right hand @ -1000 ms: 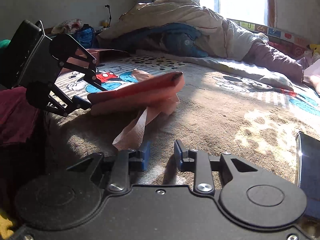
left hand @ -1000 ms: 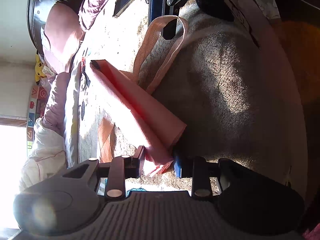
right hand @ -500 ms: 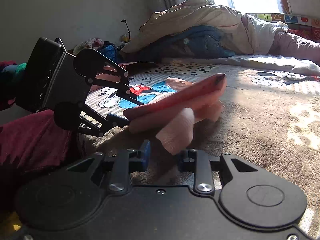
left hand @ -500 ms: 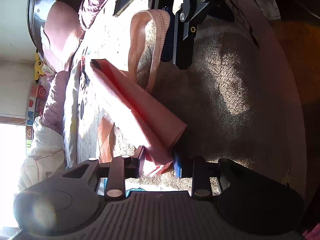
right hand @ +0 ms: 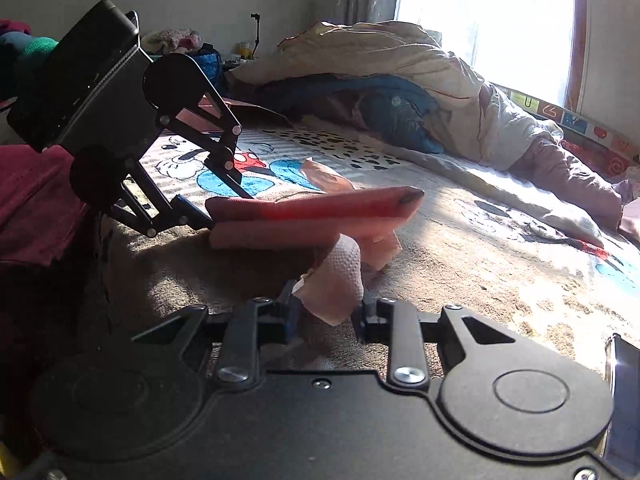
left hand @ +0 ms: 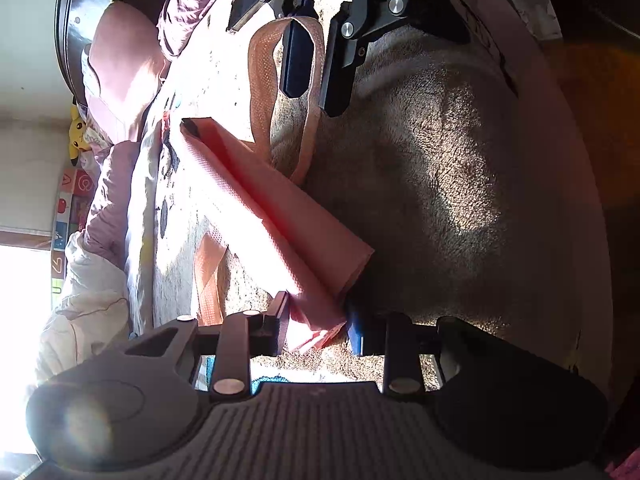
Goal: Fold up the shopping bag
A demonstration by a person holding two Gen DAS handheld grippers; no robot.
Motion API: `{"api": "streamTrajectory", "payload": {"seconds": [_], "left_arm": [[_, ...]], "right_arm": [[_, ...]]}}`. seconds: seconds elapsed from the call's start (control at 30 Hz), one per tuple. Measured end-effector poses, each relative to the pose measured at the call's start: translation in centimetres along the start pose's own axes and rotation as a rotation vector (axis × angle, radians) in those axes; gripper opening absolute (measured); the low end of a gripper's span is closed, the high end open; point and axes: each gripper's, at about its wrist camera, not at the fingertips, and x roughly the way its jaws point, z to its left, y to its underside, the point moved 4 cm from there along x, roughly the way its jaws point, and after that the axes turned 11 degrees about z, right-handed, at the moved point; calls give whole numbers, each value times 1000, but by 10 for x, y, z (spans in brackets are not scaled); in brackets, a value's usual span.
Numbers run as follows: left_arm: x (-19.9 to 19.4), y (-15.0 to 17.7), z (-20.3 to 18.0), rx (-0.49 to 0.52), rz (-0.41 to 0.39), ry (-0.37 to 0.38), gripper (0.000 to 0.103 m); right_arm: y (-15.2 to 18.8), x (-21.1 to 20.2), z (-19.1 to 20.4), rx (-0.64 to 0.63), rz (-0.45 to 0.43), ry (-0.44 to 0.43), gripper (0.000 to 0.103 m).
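While the left gripper (left hand: 316, 326) is clamping one end of the folded pink shopping bag (left hand: 276, 216) above the brown blanket (left hand: 440, 184), the right gripper (left hand: 318, 80) at 12 o'clock is standing open, its fingers straddling one side of the bag's handle loop (left hand: 264, 80).

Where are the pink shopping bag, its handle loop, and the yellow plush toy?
pink shopping bag (left hand: 280, 216): left wrist view, folded body.
handle loop (left hand: 260, 80): left wrist view, left strap.
yellow plush toy (left hand: 78, 136): left wrist view, its body.

Sunlight pours through the bright curtained window (right hand: 484, 20) across the cartoon-print bed blanket (right hand: 280, 160) and heaped cream quilt (right hand: 384, 56).
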Motion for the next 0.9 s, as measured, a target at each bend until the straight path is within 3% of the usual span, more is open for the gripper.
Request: {"api": "streamTrajectory", "payload": {"seconds": [0.17, 0.23, 0.57, 0.7, 0.9], "left_arm": [[0, 0, 0, -2, -1, 1, 28], [0, 0, -1, 0, -2, 0, 28], [2, -2, -2, 10, 4, -6, 28], [3, -3, -1, 15, 6, -9, 28], [3, -3, -1, 13, 8, -13, 28]], "right_arm": [[-1, -11, 16, -106, 6, -56, 26], [2, -16, 23, -198, 12, -19, 26], [14, -7, 11, -338, 99, 201, 24], [7, -11, 3, -208, 54, 132, 18], [-1, -6, -11, 54, -15, -37, 19]]}}
